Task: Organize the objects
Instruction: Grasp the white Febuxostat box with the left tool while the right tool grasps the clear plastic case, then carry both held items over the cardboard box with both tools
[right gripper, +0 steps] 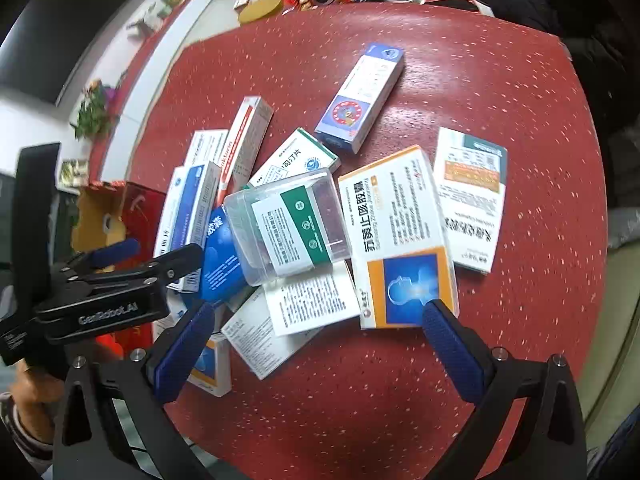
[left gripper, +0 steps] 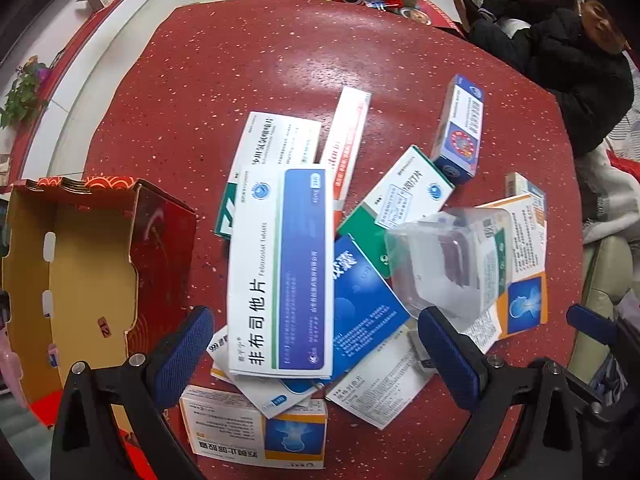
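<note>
Both grippers point down with jaws spread wide and hold nothing: the left gripper point(left gripper: 316, 354) hangs over a large white-and-blue box point(left gripper: 280, 272), the right gripper point(right gripper: 316, 344) over leaflets and an orange box point(right gripper: 400, 240). The medicine boxes lie heaped on a red table point(left gripper: 240, 64), a clear tub point(right gripper: 288, 224) on top. An open carton point(left gripper: 80, 264) stands at the table's left edge.

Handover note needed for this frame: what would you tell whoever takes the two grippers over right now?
Left gripper: open, empty, above the big white and blue box.
Right gripper: open, empty, above the leaflets beside the orange and blue box.
Medicine boxes lie in a loose heap on the red table, a clear plastic case on top.
Cardboard tray at the table's left edge looks empty.
Done: nothing visibly sorted. Left: the whole heap.
</note>
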Demonstrator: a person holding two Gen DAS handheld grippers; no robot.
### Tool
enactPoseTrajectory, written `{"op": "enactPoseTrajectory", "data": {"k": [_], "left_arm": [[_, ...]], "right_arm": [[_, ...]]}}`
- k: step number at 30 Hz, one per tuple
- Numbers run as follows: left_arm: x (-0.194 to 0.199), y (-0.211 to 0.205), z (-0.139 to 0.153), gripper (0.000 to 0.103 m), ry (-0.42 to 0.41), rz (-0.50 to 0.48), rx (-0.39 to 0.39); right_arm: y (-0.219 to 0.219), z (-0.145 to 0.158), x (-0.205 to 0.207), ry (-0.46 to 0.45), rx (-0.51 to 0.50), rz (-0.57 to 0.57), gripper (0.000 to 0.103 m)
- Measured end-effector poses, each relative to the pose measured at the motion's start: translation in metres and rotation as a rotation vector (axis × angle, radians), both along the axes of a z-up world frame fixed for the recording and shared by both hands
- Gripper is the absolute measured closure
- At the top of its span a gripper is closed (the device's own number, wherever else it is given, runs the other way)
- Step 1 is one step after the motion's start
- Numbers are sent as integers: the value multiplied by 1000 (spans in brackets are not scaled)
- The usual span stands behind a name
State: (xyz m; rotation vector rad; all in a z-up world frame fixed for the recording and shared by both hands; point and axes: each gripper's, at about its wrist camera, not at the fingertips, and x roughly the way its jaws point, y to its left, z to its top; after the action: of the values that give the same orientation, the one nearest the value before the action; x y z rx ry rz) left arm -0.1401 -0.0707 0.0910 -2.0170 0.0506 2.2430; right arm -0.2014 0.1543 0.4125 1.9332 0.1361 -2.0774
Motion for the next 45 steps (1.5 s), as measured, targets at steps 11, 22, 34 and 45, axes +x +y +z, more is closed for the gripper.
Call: {"op": "enactPoseTrajectory", "data": {"k": [11, 22, 34, 45], "left_arm": [[-2, -3, 1, 0, 25, 9, -36], [-15, 0, -22, 0, 21, 19, -66], [-36, -16, -50, 14, -11, 97, 59], [-20, 13, 12, 37, 137, -48, 48]], "right_arm": [[5, -12, -7, -23, 6, -18, 0], [-24, -28, -25, 3, -11, 88, 0], [-30, -54, -50, -71, -66, 61, 23], [20, 1, -16, -6, -191, -96, 23]]}}
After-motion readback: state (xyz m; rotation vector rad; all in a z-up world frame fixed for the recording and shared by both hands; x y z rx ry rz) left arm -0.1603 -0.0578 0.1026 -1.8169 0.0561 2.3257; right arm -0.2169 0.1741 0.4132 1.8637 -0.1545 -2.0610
